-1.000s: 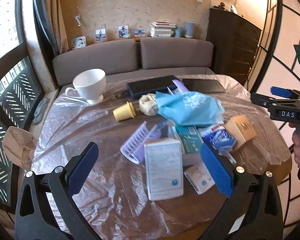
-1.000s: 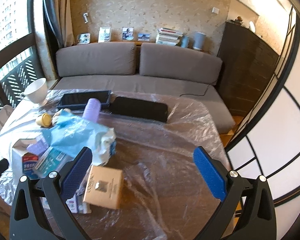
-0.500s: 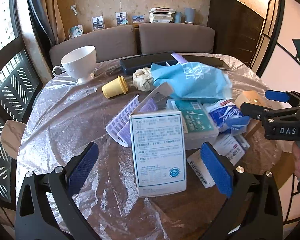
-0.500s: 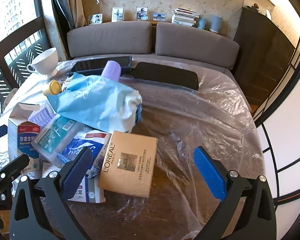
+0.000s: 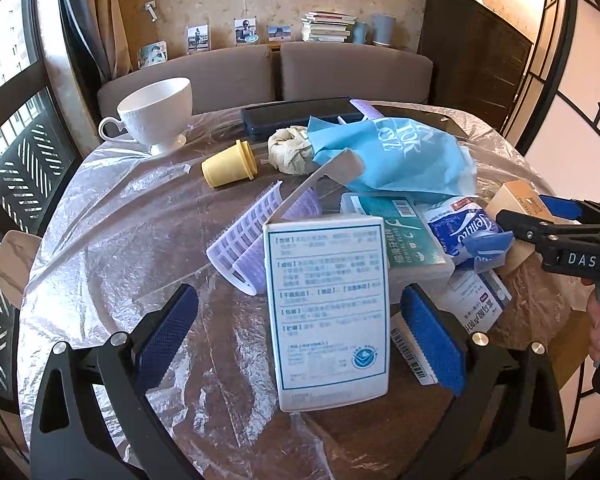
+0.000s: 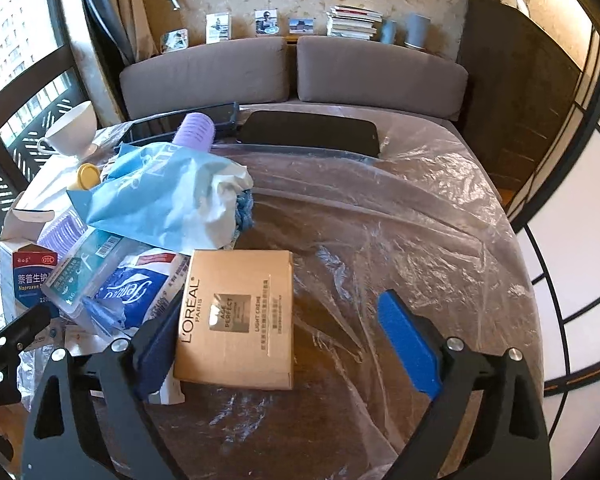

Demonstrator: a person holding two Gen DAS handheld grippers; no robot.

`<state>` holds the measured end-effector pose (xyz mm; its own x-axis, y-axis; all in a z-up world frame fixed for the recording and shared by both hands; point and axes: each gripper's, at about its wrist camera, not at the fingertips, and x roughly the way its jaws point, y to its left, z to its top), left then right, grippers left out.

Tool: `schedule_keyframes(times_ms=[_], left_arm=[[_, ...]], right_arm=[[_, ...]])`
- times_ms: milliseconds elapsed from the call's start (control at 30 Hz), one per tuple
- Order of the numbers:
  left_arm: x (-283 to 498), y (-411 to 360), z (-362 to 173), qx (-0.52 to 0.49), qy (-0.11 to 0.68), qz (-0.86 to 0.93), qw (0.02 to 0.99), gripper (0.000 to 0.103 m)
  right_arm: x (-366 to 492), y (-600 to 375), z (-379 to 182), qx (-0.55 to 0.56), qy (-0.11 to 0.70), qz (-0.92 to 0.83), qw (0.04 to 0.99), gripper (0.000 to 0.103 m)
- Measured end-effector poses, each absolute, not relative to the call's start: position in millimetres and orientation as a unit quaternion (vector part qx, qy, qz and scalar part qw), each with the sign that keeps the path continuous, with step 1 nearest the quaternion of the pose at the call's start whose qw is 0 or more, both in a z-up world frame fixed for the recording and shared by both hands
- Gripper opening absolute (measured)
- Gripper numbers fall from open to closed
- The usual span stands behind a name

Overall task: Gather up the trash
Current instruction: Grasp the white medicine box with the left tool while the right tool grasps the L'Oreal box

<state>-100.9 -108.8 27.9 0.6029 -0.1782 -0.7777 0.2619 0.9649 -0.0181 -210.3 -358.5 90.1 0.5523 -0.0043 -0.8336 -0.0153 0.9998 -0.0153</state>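
A pile of trash lies on a round table under clear plastic sheet (image 6: 400,240). My left gripper (image 5: 300,340) is open, with an upright white medicine box (image 5: 328,312) between its blue pads; neither pad presses on it. My right gripper (image 6: 282,346) straddles a tan L'Oréal box (image 6: 236,316) lying flat. Its jaws are closing; the left pad is at the box's edge and the right pad is well apart from it. Beside the boxes lie a blue plastic bag (image 5: 392,152), a blue tissue packet (image 6: 136,292), a teal floss box (image 5: 404,232) and a purple hair roller (image 5: 252,236).
A yellow cap (image 5: 228,164) and a paper wad (image 5: 290,148) lie behind the pile. A white cup (image 5: 156,112) stands at the back left. Two dark flat devices (image 6: 308,132) lie at the far edge, with a grey sofa (image 6: 292,68) behind. A person's hand (image 5: 598,320) holds the right gripper.
Both grippers have come down closer to the table, so the white box and the tan box now sit between their fingers. The right gripper's jaws have narrowed.
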Motion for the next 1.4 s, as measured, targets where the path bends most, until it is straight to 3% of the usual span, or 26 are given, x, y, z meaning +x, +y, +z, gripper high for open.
schedule_keyframes(times_ms=[300, 533, 633, 667, 700, 967, 1400], left_arm=[[-93, -109, 24, 0.037, 0.437, -0.133, 0.889, 0.097], [-91, -106, 19, 0.026, 0.448, -0.139, 0.883, 0.088], [-92, -104, 18, 0.022, 0.447, -0.139, 0.884, 0.085], [-91, -103, 19, 0.021, 0.446, -0.138, 0.884, 0.077], [-91, -103, 19, 0.019, 0.448, -0.140, 0.883, 0.075], [-92, -100, 19, 0.008, 0.452, -0.151, 0.879, 0.058], [-108, -95, 37, -0.004, 0.446, -0.171, 0.878, 0.049]], right_arm=[[-201, -350, 86, -0.025, 0.471, 0.019, 0.881, 0.091], [-199, -348, 83, -0.014, 0.474, 0.030, 0.880, 0.091], [-202, -350, 80, -0.005, 0.476, 0.037, 0.878, 0.086], [-202, -350, 80, -0.003, 0.477, 0.038, 0.878, 0.084], [-202, -351, 79, -0.001, 0.478, 0.040, 0.878, 0.082], [-205, -350, 74, 0.006, 0.487, 0.052, 0.872, 0.049], [-221, -359, 95, 0.025, 0.470, 0.055, 0.880, 0.048]])
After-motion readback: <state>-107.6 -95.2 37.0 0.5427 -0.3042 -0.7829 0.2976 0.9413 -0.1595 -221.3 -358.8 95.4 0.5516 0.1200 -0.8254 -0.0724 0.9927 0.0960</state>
